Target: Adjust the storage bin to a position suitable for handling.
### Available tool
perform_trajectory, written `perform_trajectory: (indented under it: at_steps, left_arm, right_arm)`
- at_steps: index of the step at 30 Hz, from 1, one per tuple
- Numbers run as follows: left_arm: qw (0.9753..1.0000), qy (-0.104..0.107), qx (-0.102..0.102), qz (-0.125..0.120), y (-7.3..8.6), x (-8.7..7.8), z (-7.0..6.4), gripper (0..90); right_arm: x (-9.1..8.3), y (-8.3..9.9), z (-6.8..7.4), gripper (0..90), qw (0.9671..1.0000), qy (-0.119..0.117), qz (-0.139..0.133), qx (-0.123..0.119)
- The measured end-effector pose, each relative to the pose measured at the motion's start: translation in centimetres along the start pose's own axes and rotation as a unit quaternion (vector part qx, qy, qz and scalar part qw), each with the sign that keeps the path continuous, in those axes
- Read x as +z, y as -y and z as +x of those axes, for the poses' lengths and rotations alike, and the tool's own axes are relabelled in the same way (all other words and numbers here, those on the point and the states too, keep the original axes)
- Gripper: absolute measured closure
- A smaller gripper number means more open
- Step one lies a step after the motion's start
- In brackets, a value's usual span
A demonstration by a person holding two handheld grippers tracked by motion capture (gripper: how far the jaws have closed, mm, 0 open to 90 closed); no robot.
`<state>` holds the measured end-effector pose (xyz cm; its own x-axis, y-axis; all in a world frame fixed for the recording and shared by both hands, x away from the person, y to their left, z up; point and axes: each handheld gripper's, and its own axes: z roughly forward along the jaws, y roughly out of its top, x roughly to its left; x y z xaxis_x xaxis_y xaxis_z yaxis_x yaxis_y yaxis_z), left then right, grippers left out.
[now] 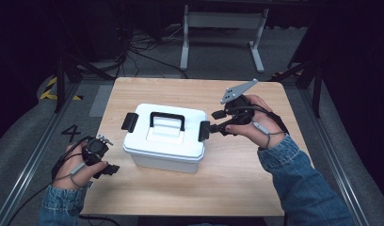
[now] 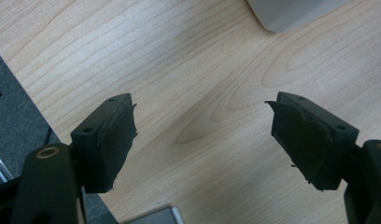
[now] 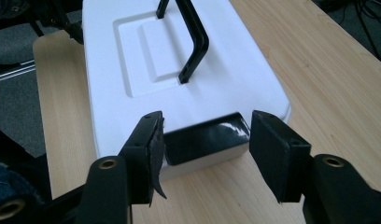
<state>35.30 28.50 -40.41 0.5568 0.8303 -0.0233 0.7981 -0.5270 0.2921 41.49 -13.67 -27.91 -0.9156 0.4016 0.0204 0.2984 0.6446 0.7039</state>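
White box (image 1: pixel 164 139) sits near the middle of your table (image 1: pixel 237 174), its long axis running left to right across the high view and turned slightly, so the right end lies a little nearer you. Its lid is on, with 1 black handle (image 1: pixel 167 120) standing upright along that same axis and 2 black latches, 1 at each short end: the left latch (image 1: pixel 129 122) and the right latch (image 1: pixel 204 131).

Your right claw (image 1: pixel 217 121) points left at the box's right end. In the right gripper view its jaws are partly open and sit either side of the right latch (image 3: pixel 205 138), close to it; I cannot tell whether the pads touch it.

Your left claw (image 1: pixel 112 169) rests low near the table's front-left corner, just beside the box and apart from it. In the left gripper view its jaws are spread wide over bare wood, holding nothing, with a corner of the box (image 2: pixel 291 11) at the top edge.
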Motion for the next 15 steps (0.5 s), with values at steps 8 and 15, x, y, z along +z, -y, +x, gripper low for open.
perform_trajectory:
  at_steps: [8,15]
  left_arm:
    - [0.9997,0.014,-0.015,-0.011,0.1,-0.1,0.2,24.3]
    - [0.9999,-0.001,-0.007,-0.009,-0.1,0.0,0.3,21.6]
  right_arm:
    - [1.9,-2.0,-0.2,45.8,0.9999,-0.014,-0.001,-0.005]
    - [4.5,-3.5,-0.3,45.8,0.9995,-0.028,0.011,-0.012]
